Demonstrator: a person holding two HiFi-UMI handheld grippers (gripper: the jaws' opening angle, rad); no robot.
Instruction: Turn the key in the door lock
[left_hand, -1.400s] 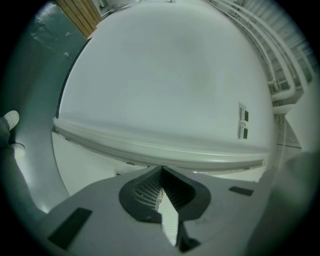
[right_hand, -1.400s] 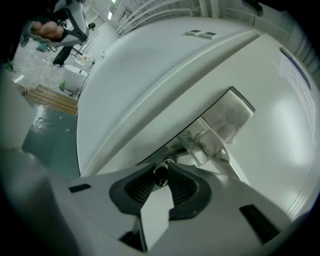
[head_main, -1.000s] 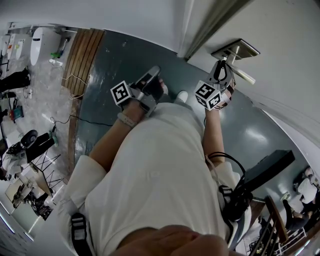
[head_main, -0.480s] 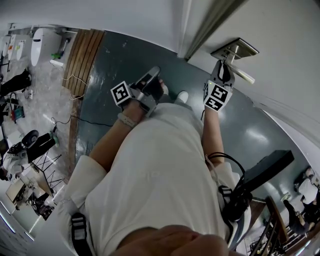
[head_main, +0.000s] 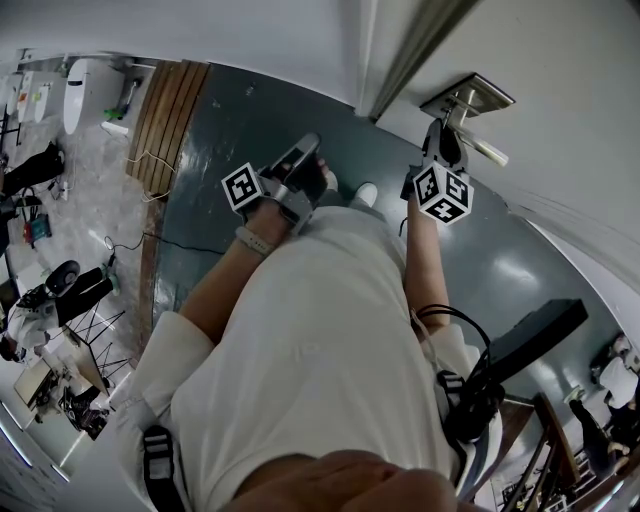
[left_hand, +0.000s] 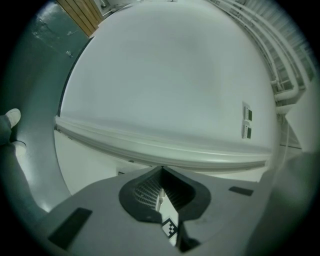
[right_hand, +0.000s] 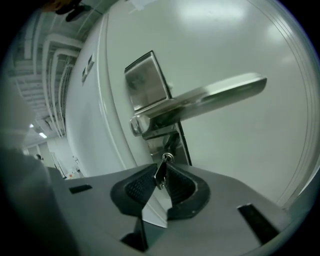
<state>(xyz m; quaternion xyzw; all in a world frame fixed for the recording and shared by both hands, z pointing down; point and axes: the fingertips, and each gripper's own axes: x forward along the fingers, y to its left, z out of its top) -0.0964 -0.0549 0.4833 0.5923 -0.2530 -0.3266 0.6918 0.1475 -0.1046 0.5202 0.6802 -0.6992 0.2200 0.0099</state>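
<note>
Steel key (right_hand: 160, 176) — between right tool's (right_hand: 162, 169) just-closed jaws.

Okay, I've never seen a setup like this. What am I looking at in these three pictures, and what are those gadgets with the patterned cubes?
No robot here: a person holds a hand-operated gripper in each hand; the patterned cubes are part of them. The head view looks down from the person's head, past a white shirt to a dark floor. The other two pictures come from cameras riding on each gripper, looking along its fingers. The right gripper is at the white door, under the lever handle; its fingers have just been closing and pinch the key at the lock. The left gripper is held aside, fingers together, empty.
</note>
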